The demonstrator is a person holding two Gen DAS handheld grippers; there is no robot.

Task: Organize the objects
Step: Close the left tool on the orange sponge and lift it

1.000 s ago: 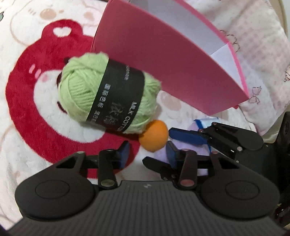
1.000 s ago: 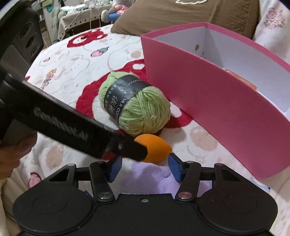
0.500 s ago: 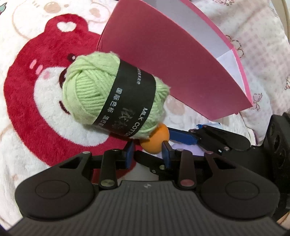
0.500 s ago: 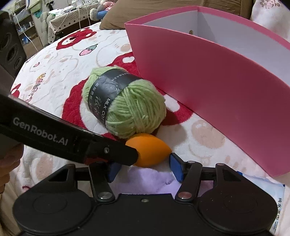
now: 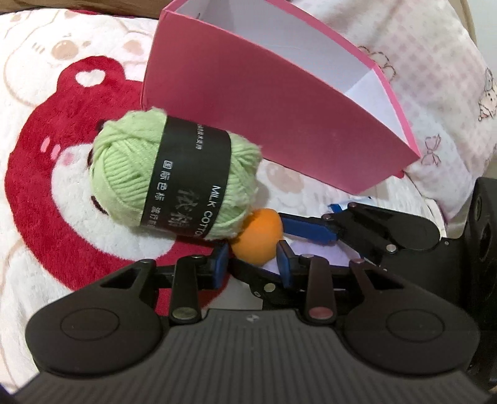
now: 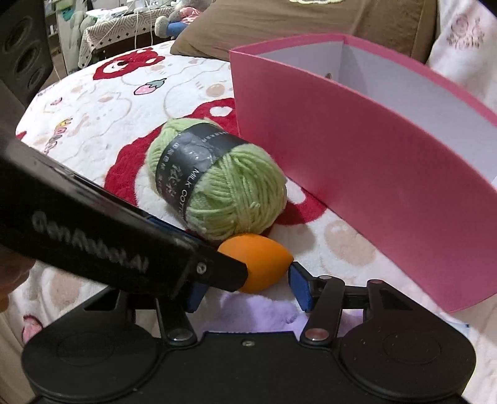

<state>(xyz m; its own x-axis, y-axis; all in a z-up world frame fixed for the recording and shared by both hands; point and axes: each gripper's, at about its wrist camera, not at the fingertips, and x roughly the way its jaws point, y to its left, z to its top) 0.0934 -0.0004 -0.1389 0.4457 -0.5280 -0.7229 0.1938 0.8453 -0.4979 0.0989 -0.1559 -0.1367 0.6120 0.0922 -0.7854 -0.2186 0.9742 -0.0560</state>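
An orange egg-shaped sponge (image 5: 257, 239) lies on the blanket against a green yarn ball (image 5: 174, 174) with a black band. My left gripper (image 5: 253, 261) has its blue pads on both sides of the sponge, and its jaws are closing on it. In the right wrist view a left finger covers the round end of the sponge (image 6: 264, 264). My right gripper (image 6: 247, 292) straddles a lilac fluffy cloth (image 6: 257, 310), its jaws closing with the pads against it. One right finger (image 5: 310, 230) touches the sponge. The pink box (image 6: 372, 171) stands open behind the yarn (image 6: 230, 192).
A plush blanket with a red bear print (image 5: 46, 186) covers the surface. A pink checked pillow (image 5: 435, 93) lies past the box, and a brown pillow (image 6: 310, 28) behind it. A white and blue packet (image 5: 338, 205) lies by the box's corner.
My left gripper moved forward to the sponge and its pads narrowed around it. The right gripper stayed over the lilac cloth.
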